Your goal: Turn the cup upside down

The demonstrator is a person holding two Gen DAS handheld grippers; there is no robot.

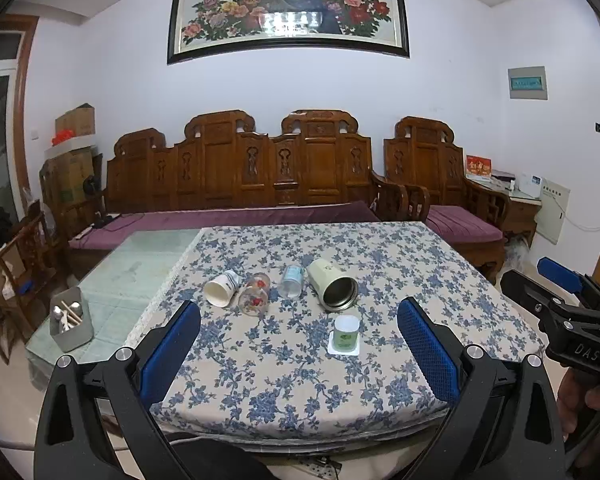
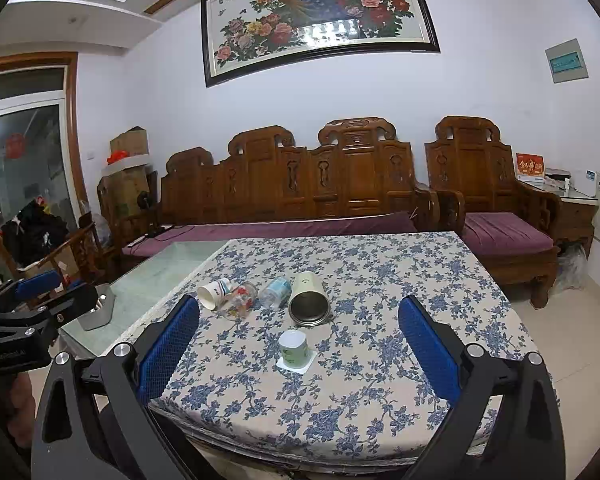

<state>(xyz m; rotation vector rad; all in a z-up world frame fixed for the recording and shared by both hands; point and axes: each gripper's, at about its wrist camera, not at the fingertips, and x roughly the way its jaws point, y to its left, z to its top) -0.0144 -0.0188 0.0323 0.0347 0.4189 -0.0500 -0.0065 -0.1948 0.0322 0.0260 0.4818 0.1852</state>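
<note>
Several cups lie on the blue floral tablecloth [image 1: 300, 380]. A white paper cup [image 1: 221, 288], a clear glass with red print [image 1: 254, 294], a clear plastic cup [image 1: 291, 281] and a cream metal-lined mug [image 1: 332, 285] lie on their sides. A small green-and-white cup [image 1: 345, 334] stands upside down in front of them, wide lip on the cloth. The same cups show in the right wrist view: paper cup [image 2: 214, 293], glass [image 2: 239, 300], plastic cup [image 2: 275, 292], mug [image 2: 308, 300], small cup [image 2: 294, 348]. My left gripper [image 1: 299, 344] and right gripper [image 2: 299, 344] are open, empty, before the table's near edge.
A grey utensil holder [image 1: 70, 320] stands on the bare glass tabletop [image 1: 140, 264] to the left of the cloth. A carved wooden bench [image 1: 240, 176] and armchair [image 1: 440, 184] with purple cushions stand behind the table. The right gripper shows at the left view's right edge [image 1: 564, 312].
</note>
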